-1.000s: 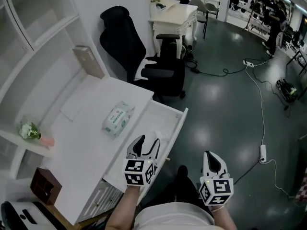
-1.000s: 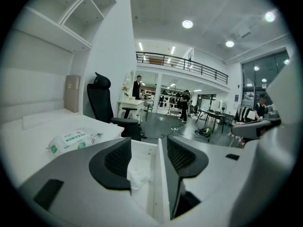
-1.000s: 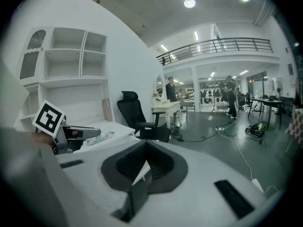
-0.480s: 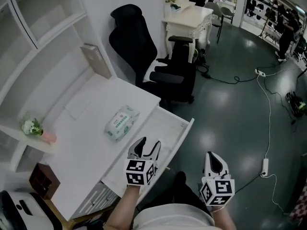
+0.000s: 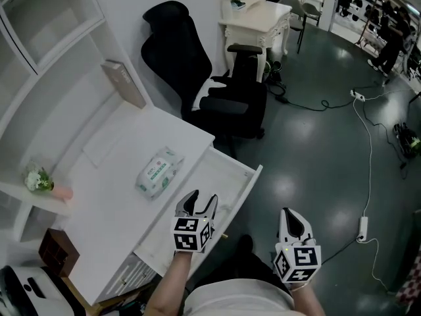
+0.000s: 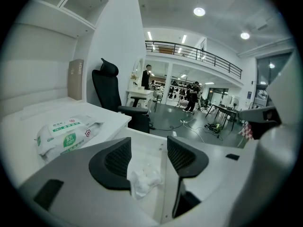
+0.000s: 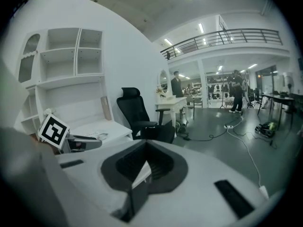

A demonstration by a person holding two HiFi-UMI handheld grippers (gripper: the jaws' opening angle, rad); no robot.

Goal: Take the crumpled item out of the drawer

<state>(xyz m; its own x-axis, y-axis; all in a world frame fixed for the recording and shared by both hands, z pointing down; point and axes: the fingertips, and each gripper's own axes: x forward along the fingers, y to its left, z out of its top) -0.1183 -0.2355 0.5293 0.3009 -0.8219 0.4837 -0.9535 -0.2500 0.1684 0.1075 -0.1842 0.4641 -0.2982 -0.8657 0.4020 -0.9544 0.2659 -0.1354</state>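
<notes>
Left gripper view: the left gripper [image 6: 148, 148] holds nothing, its jaws spread. The crumpled tissue [image 6: 144, 181] lies on the floor of the open drawer [image 5: 223, 173], below the jaws and in line with their gap. It is a rough wad with no clear long axis. The right gripper [image 5: 294, 228], jaws pressed together, hangs well clear of the drawer, so the left is nearer.

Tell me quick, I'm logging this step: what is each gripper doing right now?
Left gripper: open, above the crumpled tissue in the drawer.
Right gripper: shut, holding nothing.
</notes>
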